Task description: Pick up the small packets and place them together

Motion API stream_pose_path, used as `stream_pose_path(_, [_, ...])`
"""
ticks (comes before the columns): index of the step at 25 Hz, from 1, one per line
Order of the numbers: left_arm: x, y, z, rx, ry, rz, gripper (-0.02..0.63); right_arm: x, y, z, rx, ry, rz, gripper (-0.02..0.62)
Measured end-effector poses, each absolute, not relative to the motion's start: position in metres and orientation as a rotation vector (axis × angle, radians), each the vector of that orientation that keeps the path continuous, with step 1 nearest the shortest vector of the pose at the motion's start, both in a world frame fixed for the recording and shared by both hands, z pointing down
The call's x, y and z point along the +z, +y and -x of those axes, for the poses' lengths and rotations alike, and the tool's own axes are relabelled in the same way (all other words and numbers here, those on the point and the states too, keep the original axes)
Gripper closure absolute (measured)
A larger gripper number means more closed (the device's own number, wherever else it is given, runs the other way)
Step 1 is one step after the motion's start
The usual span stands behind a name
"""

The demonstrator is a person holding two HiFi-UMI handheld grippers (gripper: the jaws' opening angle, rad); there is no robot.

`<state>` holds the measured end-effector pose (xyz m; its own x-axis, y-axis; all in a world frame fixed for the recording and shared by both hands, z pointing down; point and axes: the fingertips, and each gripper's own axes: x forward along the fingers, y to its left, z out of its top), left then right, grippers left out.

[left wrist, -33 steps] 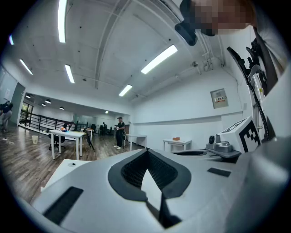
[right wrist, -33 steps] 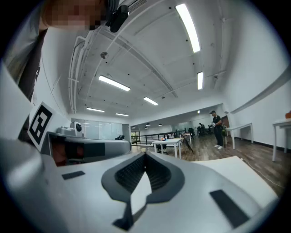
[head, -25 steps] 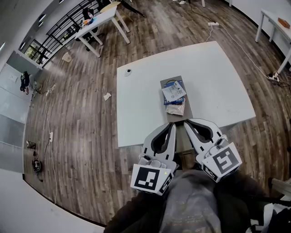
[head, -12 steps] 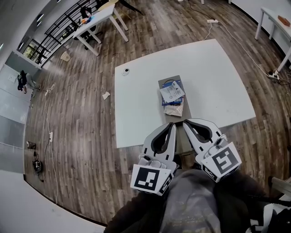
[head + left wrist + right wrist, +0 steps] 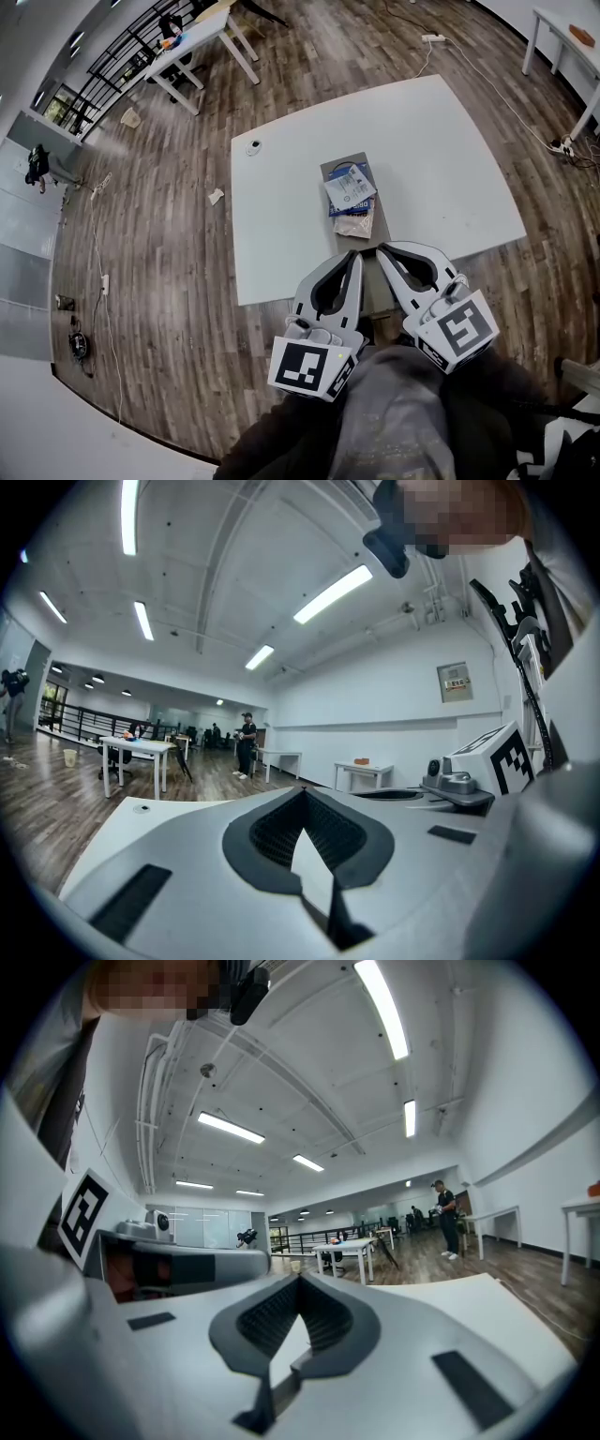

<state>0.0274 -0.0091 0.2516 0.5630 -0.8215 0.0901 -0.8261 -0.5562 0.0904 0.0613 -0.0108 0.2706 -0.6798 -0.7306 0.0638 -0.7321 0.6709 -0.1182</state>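
Observation:
In the head view a blue and white packet lies on a grey board in the middle of the white table. A small tan packet lies just below it, partly under it. My left gripper and right gripper hang side by side at the table's near edge, short of the packets, both shut and empty. In the left gripper view the left gripper has its jaws closed together. The right gripper looks the same in the right gripper view.
A small round white object sits near the table's far left corner. Wooden floor surrounds the table, with cables and a paper scrap on it. Other white tables stand further off. A person stands in the distance.
The table and packets have slid slightly up and left in the head view as the head shifted. Both grippers have stayed where they were, shut.

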Motion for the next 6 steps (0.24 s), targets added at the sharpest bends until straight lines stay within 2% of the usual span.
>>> stream_pose_path(6, [0.2539, -0.0102, -0.0287, 0.059, -1.412, -2.67, 0.603, 0.271, -0.0122, -0.0637, 0.202, -2.868, -1.254, 0.591])
